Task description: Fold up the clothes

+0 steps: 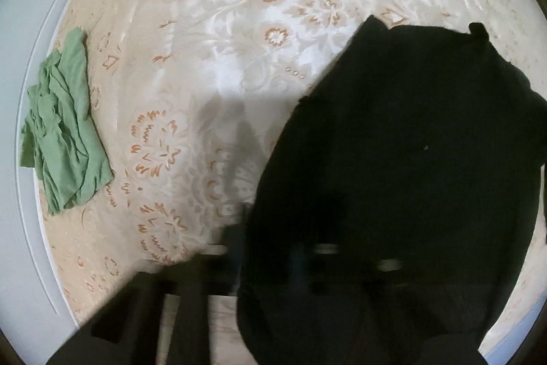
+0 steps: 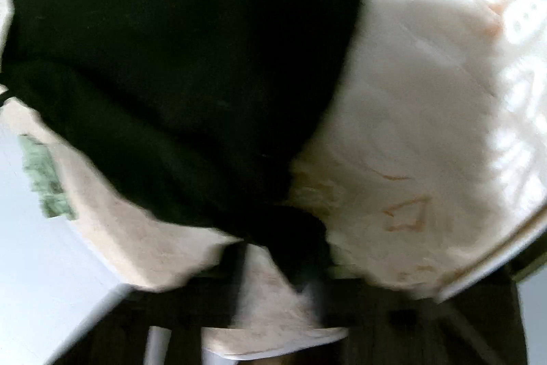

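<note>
Black garment (image 1: 403, 142) sprawls on the floral tablecloth (image 1: 239, 33), both grippers, left (image 1: 270, 248) and right (image 2: 280, 255), clamped on its near edge; best lifted evenly to keep the fold square

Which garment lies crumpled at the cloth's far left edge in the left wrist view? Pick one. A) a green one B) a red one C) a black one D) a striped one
A: the green garment lies bunched at the left edge of the patterned cloth, apart from the black garment.
</note>
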Demonstrator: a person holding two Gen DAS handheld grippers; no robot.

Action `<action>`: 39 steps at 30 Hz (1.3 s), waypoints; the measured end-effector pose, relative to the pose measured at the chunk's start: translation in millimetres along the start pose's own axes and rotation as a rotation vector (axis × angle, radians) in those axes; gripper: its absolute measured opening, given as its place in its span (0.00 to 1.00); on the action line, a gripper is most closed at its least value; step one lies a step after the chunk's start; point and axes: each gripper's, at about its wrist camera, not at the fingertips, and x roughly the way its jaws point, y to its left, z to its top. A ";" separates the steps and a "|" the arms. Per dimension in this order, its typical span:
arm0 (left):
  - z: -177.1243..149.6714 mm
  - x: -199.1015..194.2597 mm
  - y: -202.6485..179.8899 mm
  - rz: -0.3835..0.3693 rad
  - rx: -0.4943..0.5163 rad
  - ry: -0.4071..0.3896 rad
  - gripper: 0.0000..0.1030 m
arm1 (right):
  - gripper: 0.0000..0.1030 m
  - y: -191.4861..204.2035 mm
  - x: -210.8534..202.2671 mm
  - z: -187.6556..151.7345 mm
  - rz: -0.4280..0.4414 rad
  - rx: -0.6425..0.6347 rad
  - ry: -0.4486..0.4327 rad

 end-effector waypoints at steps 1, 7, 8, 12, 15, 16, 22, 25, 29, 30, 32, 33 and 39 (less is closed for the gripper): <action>1.0 1.4 6.0 -0.005 -0.006 0.003 0.07 | 0.04 4.2 -4.5 0.7 0.006 -0.009 -0.005; 14.5 9.6 53.7 -0.149 -0.095 0.080 0.07 | 0.04 28.2 -36.6 7.1 0.073 -0.058 -0.044; 16.7 10.5 60.4 -0.174 -0.111 0.093 0.07 | 0.04 29.5 -41.6 8.6 0.081 -0.058 -0.058; 27.2 9.1 85.3 -0.362 -0.230 0.159 0.07 | 0.04 39.6 -68.5 37.8 0.115 -0.061 -0.127; 37.1 5.2 91.9 -0.461 -0.263 0.194 0.07 | 0.04 55.6 -85.8 58.7 0.128 -0.077 -0.183; 40.7 4.0 92.4 -0.486 -0.265 0.205 0.07 | 0.04 58.8 -94.6 68.1 0.133 -0.084 -0.203; 62.4 11.7 90.5 -0.528 -0.357 0.283 0.07 | 0.04 78.9 -145.6 136.2 0.145 -0.131 -0.329; 67.2 10.7 95.2 -0.551 -0.442 0.326 0.07 | 0.04 104.2 -169.1 168.9 0.155 -0.173 -0.382; 65.0 28.4 98.9 -0.527 -0.485 0.359 0.07 | 0.04 140.9 -191.7 218.5 0.136 -0.257 -0.421; 64.7 31.2 99.2 -0.524 -0.488 0.363 0.07 | 0.04 153.1 -192.9 230.8 0.114 -0.283 -0.427; 65.7 34.6 99.5 -0.517 -0.481 0.367 0.07 | 0.00 172.7 -199.4 258.0 0.072 -0.328 -0.442; 66.4 36.6 99.7 -0.518 -0.477 0.372 0.07 | 0.00 179.1 -202.9 270.7 0.058 -0.340 -0.447; 66.2 50.7 100.2 -0.554 -0.487 0.391 0.07 | 0.01 210.5 -190.6 325.0 -0.032 -0.388 -0.342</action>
